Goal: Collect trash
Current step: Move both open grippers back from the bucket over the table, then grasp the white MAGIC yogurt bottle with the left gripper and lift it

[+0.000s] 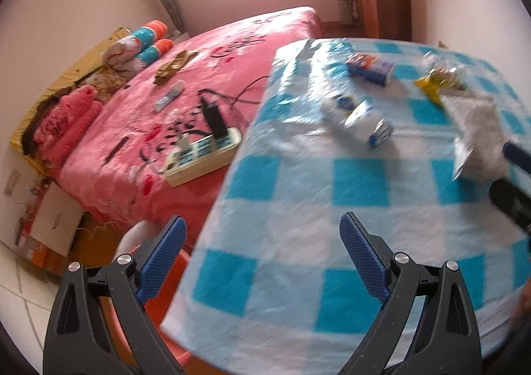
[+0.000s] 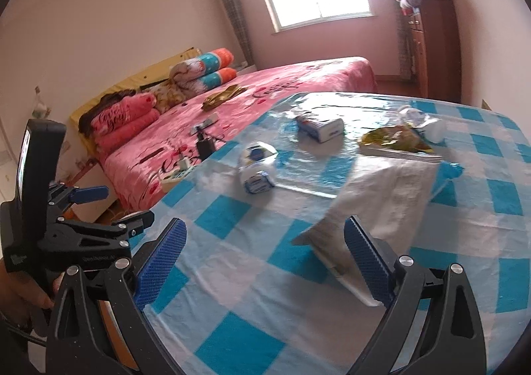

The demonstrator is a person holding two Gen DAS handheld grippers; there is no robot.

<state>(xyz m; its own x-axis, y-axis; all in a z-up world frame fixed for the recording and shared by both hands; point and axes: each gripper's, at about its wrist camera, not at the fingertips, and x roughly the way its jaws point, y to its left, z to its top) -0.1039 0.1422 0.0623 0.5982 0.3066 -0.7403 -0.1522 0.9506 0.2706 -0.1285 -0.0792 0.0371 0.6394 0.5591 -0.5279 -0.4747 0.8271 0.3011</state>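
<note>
Blue ribbed pads of the right hand-held gripper [image 2: 264, 262] stand wide apart and released, low over the near edge of the bench [image 2: 252, 318], with the near end of a grey-white bag [image 2: 381, 196] just inside the right pad; I judge it is lined up to take that piece first. The left hand-held gripper [image 1: 262, 255] is also spread and empty, hanging over the bench's near left corner above an orange bin [image 1: 172, 355] on the floor, probably so that trash can be dropped straight in.

Trash lies toward the far half of the bench: a crushed white-and-blue bottle [image 2: 257, 169] near the left edge, a small carton [image 2: 320, 126] behind it, and a yellow-green wrapper [image 2: 395, 139] near the far right corner, with clear crumpled plastic [image 2: 419, 121] touching it. All sit well apart, so each can be picked singly.

A bed [image 1: 199, 103] beside the bench carries a power strip [image 1: 202, 156].
</note>
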